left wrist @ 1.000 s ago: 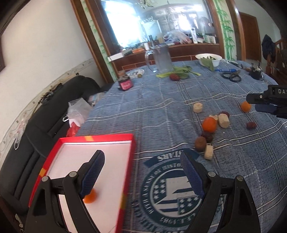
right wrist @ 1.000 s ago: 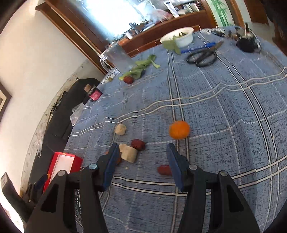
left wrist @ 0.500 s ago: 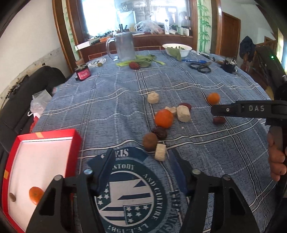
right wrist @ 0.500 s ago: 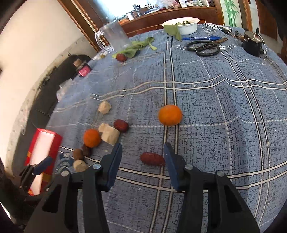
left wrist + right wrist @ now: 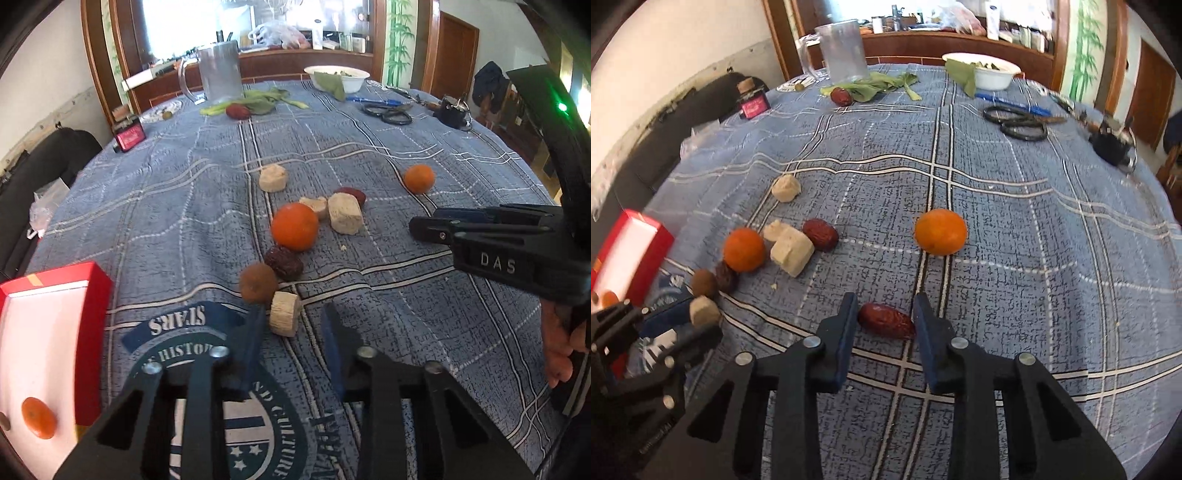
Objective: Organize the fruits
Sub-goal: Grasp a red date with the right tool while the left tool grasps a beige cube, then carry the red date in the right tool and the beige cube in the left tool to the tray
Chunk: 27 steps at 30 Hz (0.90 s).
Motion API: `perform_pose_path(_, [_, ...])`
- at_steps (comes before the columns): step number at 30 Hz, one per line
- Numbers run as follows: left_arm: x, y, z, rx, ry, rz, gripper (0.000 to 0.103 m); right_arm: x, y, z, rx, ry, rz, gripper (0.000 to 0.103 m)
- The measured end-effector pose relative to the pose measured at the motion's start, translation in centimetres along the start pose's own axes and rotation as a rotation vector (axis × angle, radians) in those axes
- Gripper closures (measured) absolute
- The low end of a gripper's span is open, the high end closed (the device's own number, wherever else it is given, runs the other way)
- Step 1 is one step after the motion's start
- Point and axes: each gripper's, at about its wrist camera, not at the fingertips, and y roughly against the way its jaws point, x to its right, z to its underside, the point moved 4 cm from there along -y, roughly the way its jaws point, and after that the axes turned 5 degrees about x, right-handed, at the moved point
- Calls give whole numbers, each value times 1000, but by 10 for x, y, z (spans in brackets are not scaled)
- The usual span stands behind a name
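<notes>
1. Reaching for two pieces at once, we hold the right gripper (image 5: 885, 316) low over the cloth (image 5: 1015, 229) with its jaws apart and a red date (image 5: 886, 325) lying between the fingertips, not yet pinched as far as we can tell.
2. We keep the left gripper (image 5: 293, 326) also apart, and a pale chunk (image 5: 284, 314) sits just ahead of its tips, slightly toward the left finger, with a brown fruit (image 5: 258, 283) touching the chunk just beyond.
3. We judge this to be the pick-up step: one orange (image 5: 38, 417) already lies in the red box (image 5: 94, 295), far to the left of the left gripper, while most pieces remain on the cloth.
4. Ahead of the right gripper, a second orange (image 5: 940, 231) sits alone; off to its left, a third orange (image 5: 744, 249) is clustered with more chunks and dates.
5. Next, we think the right jaws need to close squarely on the date, which lies slantwise and may roll or slip out.
6. The left gripper needs a small nudge forward to straddle its piece without knocking the brown fruit.
</notes>
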Motion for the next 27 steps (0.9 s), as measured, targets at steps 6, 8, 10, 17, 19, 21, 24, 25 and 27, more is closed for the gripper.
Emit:
perform_pose_path(6, [-2,2,2,4,23,27,90,1,3,-1,5,-12,10,71])
perform_pose_path(8, [-2,6,2,17,17,20,90,1,7,-4,29,-28,-3,71])
perform_pose_path(10, [-2,11,1,32,17,23,90,1,13,-8,62,-47,-24,71])
perform_pose_path(17, [14,32,-3,79,-11,49,90,6,28,-19,152,-136,-76,71])
perform_pose_path(19, [20,39,-2,84,-19,65,90,6,32,-21,173,-154,-101,71])
perform_pose_path(21, [30,47,0,98,-36,78,90,6,34,-22,186,-166,-113,71])
perform_pose_path(24, [39,56,3,102,-55,90,90,9,35,-24,202,-186,-115,71])
perform_pose_path(25, [42,59,4,102,-61,94,90,10,35,-24,203,-191,-113,71])
perform_pose_path(27, [45,63,6,101,-72,90,90,14,35,-25,204,-208,-112,71])
